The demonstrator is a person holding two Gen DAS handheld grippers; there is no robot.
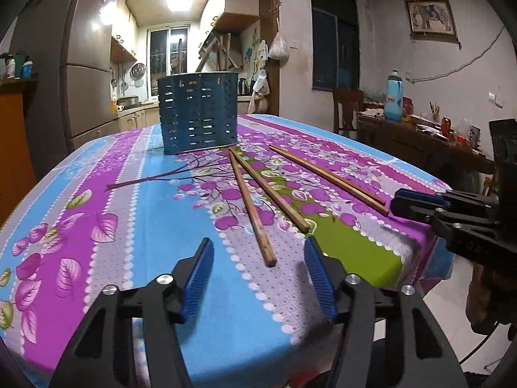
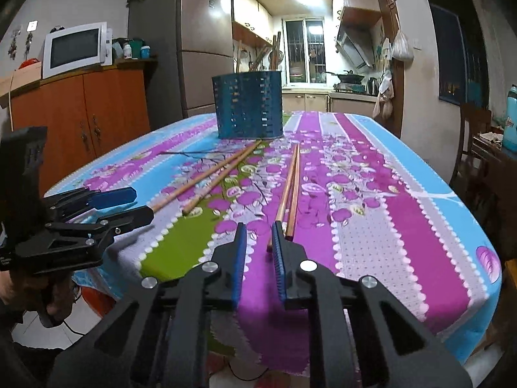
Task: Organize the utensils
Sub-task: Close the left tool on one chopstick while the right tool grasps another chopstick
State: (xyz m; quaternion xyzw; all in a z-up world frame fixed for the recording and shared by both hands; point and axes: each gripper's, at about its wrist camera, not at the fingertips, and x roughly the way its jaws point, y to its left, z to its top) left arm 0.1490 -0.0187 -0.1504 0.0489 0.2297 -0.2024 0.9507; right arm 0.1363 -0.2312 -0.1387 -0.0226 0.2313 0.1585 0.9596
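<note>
A blue perforated utensil holder (image 1: pixel 200 113) stands on the flowered tablecloth (image 1: pixel 113 194), with several chopsticks standing in it. Two pairs of wooden chopsticks lie in front of it. My left gripper (image 1: pixel 258 245) is open, its fingers on either side of the near end of the left pair (image 1: pixel 255 207). My right gripper (image 2: pixel 258 229) is open by a narrow gap just short of the near ends of the right pair (image 2: pixel 289 190). That pair (image 1: pixel 329 174) and the right gripper (image 1: pixel 416 207) show in the left view; the left gripper (image 2: pixel 129 203), the left pair (image 2: pixel 210 177) and the holder (image 2: pixel 248 106) show in the right view.
The table's near edge (image 1: pixel 226 349) lies under my left gripper; its right edge (image 2: pixel 468 226) drops off. A side table (image 1: pixel 420 135) with a blue bottle (image 1: pixel 393 97) stands to the right. An orange cabinet (image 2: pixel 80 113) with a microwave (image 2: pixel 76 48) and a fridge (image 2: pixel 194 48) stand left.
</note>
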